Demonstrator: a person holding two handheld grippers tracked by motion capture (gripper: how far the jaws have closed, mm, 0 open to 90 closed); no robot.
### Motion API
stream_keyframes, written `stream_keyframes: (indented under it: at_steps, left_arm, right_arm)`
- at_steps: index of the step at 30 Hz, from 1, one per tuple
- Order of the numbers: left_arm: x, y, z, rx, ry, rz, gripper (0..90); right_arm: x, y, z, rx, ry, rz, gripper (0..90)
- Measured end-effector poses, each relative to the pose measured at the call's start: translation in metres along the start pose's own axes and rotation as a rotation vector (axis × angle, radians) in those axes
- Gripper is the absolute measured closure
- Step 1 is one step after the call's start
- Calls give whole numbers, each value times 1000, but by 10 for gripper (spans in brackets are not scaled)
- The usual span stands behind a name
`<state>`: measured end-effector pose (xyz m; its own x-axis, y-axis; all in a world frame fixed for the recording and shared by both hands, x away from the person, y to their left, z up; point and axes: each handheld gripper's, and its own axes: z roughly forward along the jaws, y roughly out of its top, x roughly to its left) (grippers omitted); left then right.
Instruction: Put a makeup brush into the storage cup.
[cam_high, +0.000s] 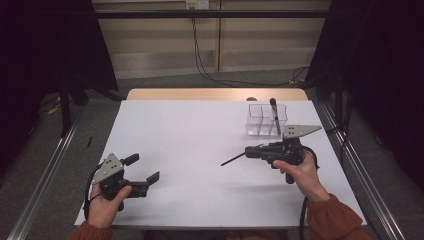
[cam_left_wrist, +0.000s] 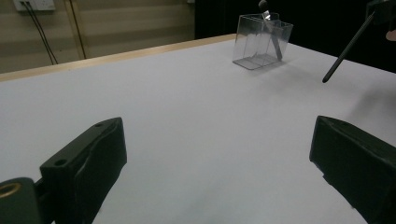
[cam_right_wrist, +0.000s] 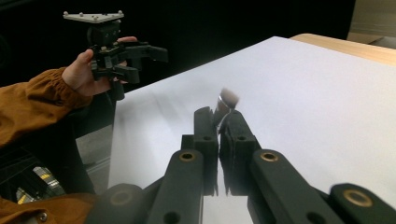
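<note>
Black and slim, the utensil (cam_high: 234, 159) sat clamped in your right tongs (cam_high: 256, 151), long axis level, pointing left over the worktop (cam_high: 190, 145). Behind them stood the clear container (cam_high: 266, 120), nearer your right hand. Your left tongs (cam_high: 142, 169) gaped, holding nothing.
</note>
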<state>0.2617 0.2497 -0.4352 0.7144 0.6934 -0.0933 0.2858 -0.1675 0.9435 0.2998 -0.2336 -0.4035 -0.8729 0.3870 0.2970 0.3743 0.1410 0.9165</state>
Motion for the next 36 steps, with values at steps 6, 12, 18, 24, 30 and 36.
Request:
stream_keyframes:
  at_steps: [6, 12, 18, 24, 30, 36]
  left_arm:
    - [0, -5, -6, -9, 14, -13, 38]
    - [-1, -8, -9, -15, 18, -3, 38]
    - [-3, -9, -9, -17, 25, 0, 38]
    - [0, -9, -10, -24, 37, 1, 38]
    - [-1, -9, -11, -30, 40, 11, 38]
    - [-1, -8, -11, -32, 40, 4, 38]
  right_arm:
    - [-2, 0, -9, 11, -25, 3, 862]
    - [-5, -1, -18, 25, -58, 10, 863]
    - [-9, -1, -35, 25, -97, 18, 863]
    - [-15, 5, -52, 26, -137, 29, 863]
    - [-22, 10, -65, 22, -183, 30, 863]
    - [-29, 17, -74, 9, -224, 33, 863]
